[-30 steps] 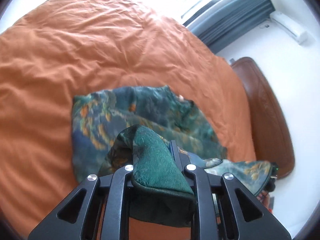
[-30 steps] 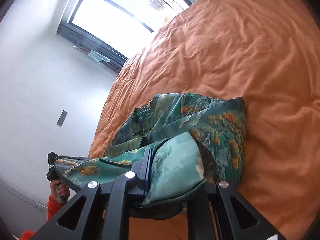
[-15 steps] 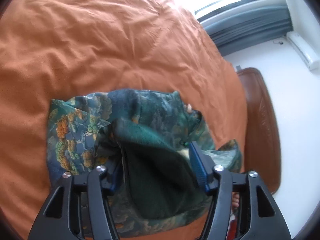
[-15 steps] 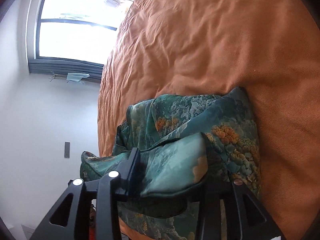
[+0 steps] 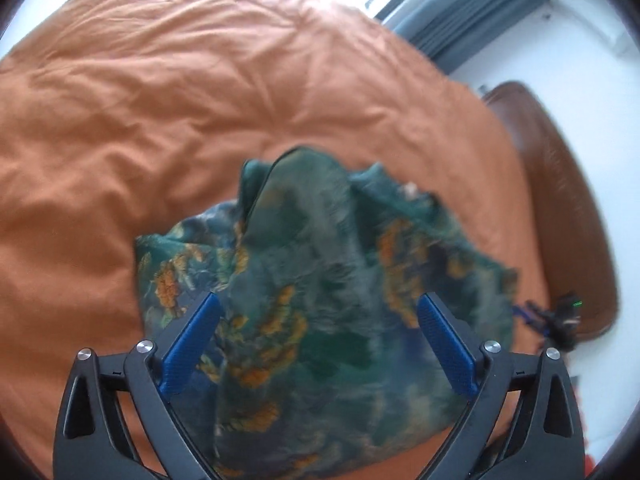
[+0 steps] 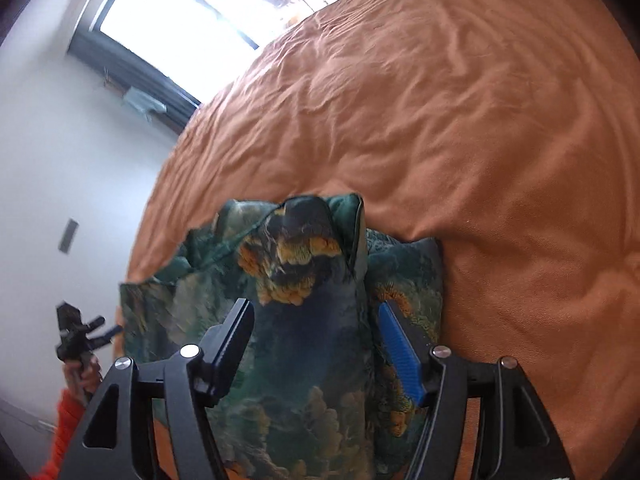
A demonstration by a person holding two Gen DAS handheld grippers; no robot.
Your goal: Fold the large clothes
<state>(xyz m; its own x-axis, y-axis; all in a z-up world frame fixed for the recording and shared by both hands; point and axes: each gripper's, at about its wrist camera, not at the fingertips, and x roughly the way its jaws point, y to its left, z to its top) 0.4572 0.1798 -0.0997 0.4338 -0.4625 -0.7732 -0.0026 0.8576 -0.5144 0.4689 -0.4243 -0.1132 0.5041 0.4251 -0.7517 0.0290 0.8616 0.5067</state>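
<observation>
Rumpled orange bedding [image 5: 168,128] is being shown in the left wrist view, with a green, orange-patterned satin garment [image 5: 328,280] lying bunched on it. The left gripper [image 5: 320,340] is being held spread wide above the cloth, its jaws having just been opening, nothing pinched. Seen from the right wrist, the right gripper [image 6: 316,344] is likewise being opened; cloth is lying loose between its blue pads [image 6: 400,352].

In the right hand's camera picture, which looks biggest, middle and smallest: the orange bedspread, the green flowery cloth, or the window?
1. orange bedspread, biggest.
2. green flowery cloth.
3. window, smallest, though it is far from the camera, so this is only how it looks.
</observation>
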